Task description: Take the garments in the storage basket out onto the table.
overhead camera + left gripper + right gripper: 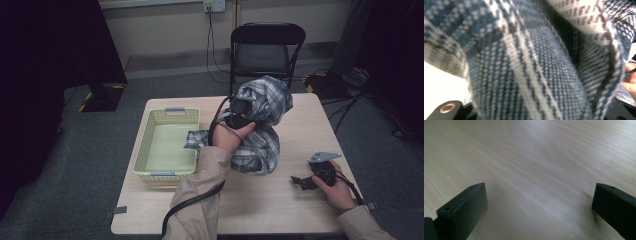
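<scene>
Your left gripper (243, 111) is clamped on the plaid shirt (265, 131), which hangs below and to its right, above the table (280, 200); the green basket (167, 145) lies to its left. Your right gripper (306, 182) rests wide open and empty on the wood. The left gripper view shows the weave (529, 65) pressed against the camera.
</scene>
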The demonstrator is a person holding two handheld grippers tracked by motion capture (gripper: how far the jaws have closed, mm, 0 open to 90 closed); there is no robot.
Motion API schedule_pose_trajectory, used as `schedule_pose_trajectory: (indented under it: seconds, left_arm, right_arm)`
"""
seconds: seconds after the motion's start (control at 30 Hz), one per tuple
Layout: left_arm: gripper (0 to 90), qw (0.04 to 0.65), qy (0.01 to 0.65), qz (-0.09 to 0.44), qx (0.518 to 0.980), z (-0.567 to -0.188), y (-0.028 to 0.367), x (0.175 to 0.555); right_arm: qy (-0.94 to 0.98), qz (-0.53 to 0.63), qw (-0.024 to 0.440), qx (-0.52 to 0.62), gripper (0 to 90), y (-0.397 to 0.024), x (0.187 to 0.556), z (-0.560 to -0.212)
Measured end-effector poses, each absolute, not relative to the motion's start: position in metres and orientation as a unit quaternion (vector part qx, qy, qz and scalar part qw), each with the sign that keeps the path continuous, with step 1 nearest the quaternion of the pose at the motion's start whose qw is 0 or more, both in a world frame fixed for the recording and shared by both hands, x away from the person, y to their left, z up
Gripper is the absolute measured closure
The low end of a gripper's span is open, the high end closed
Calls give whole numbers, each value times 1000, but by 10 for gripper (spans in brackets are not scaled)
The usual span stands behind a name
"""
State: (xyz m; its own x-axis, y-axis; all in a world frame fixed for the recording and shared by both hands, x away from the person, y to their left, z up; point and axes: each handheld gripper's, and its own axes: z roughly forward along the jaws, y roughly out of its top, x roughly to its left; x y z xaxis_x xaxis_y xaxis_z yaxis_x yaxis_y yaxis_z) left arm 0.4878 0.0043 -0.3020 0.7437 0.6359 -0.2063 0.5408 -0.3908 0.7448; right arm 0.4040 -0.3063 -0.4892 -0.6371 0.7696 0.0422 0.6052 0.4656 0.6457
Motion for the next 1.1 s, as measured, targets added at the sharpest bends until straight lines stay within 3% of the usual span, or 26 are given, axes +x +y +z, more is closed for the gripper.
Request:
schedule_pose_trajectory:
  seconds: [1.1]
  left_arm:
    - [547, 421, 349, 40, 836, -329, -34, 492]
  right_arm:
    - [846, 320, 129, 406, 0, -306, 404, -489]
